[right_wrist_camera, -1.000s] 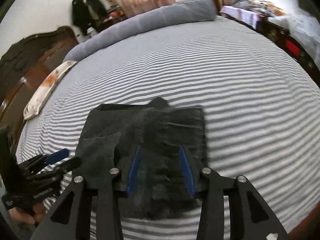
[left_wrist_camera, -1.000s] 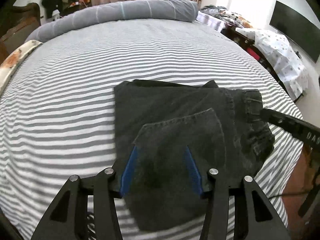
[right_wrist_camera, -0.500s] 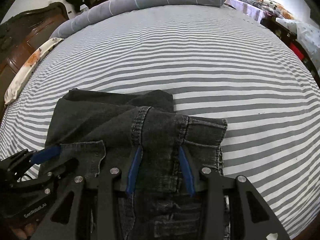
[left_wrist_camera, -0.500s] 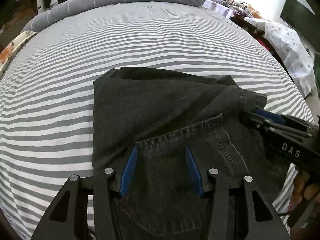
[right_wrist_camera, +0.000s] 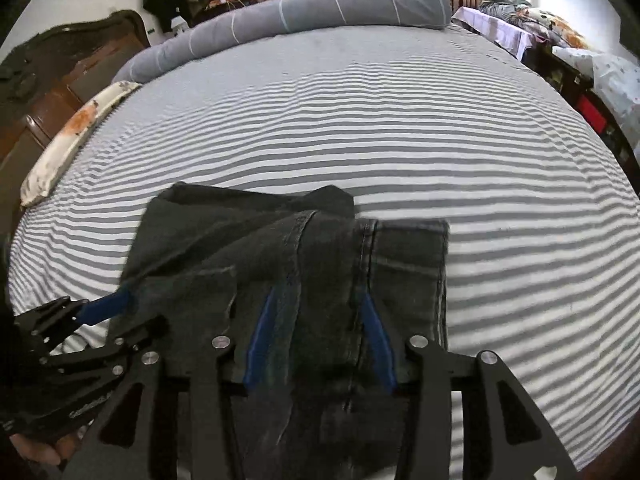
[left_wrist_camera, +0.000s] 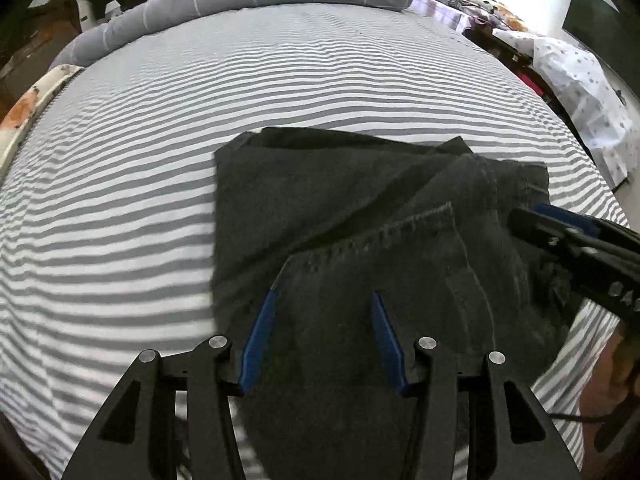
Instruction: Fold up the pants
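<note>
Left wrist view: dark pants (left_wrist_camera: 360, 216) folded into a chunky block, low-centre of frame on the striped bed (left_wrist_camera: 280, 80). Left gripper (left_wrist_camera: 324, 304) hanging over the near end with jaws spread wide, blue pads (left_wrist_camera: 260, 336) apart with denim showing between them. Can't really tell whether they touch the cloth. Back pocket seam running diagonally across the top layer, up toward the right. Right gripper (left_wrist_camera: 536, 220) poking in from the right edge at the waistband corner; can't tell from here if it's pinching. Only here: spotted white cloth (left_wrist_camera: 580, 92) at upper right.

Right wrist view: same pants (right_wrist_camera: 288, 264) now lower-left of centre. Right gripper (right_wrist_camera: 316, 300) also spread, over the waistband and belt-loop end. Left gripper (right_wrist_camera: 108, 308) coming in at lower left, blue tip right at the pants' left edge. Only here: wooden headboard (right_wrist_camera: 60, 76) at upper left. Grey bolster (right_wrist_camera: 304, 8) across the top.

Long axis of the fold hard to call. Waistband on the right side, fold edge at the far side.
</note>
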The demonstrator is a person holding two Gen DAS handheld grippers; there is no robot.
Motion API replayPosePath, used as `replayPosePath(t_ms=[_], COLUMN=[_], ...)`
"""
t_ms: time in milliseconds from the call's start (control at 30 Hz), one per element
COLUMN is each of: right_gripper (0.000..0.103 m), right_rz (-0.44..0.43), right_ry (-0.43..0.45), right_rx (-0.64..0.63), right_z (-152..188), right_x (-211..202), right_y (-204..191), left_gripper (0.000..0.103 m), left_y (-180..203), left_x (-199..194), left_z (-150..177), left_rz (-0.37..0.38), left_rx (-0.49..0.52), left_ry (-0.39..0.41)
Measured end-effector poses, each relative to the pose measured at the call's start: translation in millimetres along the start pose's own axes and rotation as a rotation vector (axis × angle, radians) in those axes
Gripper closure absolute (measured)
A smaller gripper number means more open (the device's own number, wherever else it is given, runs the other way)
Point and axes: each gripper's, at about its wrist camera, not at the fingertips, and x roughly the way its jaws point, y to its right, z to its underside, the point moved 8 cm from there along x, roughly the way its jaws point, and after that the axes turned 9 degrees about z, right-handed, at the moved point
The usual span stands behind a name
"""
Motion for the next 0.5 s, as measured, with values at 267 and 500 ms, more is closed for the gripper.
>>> replayPosePath(t_ms=[267, 500], right_gripper=[0.060, 0.059], right_rz=[0.019, 0.020], right_ry=[0.002, -0.036], right_rx=[-0.016, 0.004], right_z=[50.6, 80.7], right_x=[-34.6, -31.6], right_y=[3.9, 4.4], left_gripper=[0.052, 0.049], left_y=[-14.6, -15.0], left_x=[-26.2, -26.5], left_z=[49.0, 77.8], left_rz=[-0.026, -0.028], left_rx=[-0.037, -0.063], left_ry=[-0.022, -0.032])
